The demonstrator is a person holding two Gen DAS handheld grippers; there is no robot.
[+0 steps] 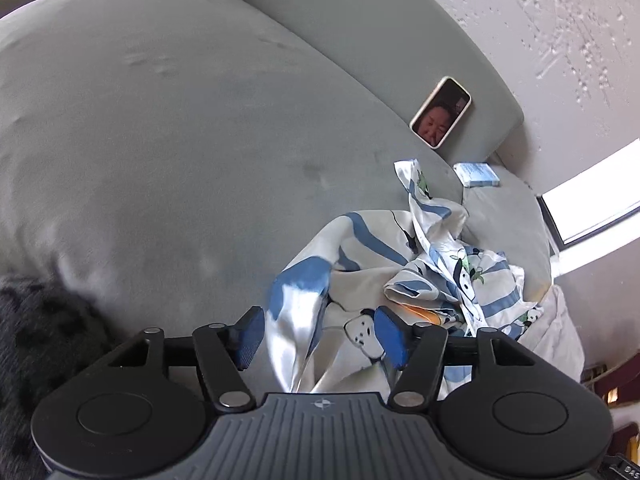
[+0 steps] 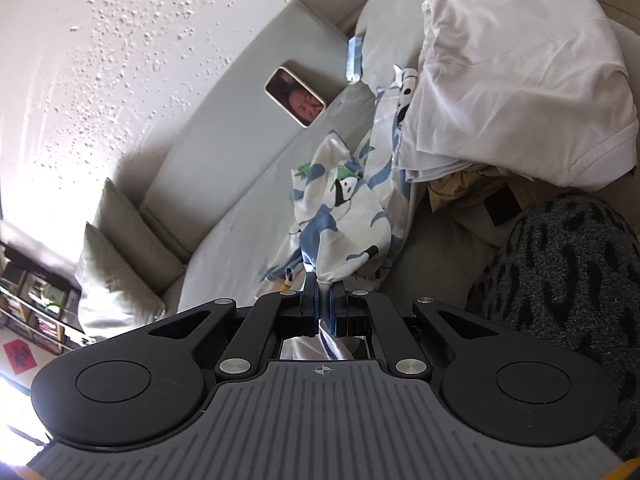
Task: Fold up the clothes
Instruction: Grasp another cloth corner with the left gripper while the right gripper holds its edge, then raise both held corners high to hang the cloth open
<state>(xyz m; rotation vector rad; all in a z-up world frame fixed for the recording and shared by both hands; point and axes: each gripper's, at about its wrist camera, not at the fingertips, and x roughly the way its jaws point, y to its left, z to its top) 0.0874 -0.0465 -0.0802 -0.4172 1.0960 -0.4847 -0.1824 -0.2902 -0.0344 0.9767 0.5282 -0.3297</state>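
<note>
From my left wrist, my left gripper (image 1: 320, 336) stands half open, one panda-print garment (image 1: 372, 280) loose between its pads on the grey sofa (image 1: 160, 140), one phone (image 1: 440, 112) behind

From my right wrist, my right gripper (image 2: 323, 300) pinches that garment's edge tight beside one white shirt (image 2: 520, 80)

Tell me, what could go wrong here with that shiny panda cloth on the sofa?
The left gripper stands open, cloth lying loose between its fingers, so the satin panda garment may slide away before a regrip. The right gripper pinches only a thin bunch, which might slip out when pulled. The phone leans against the sofa back just beyond the cloth; spreading it could knock the phone over.
</note>
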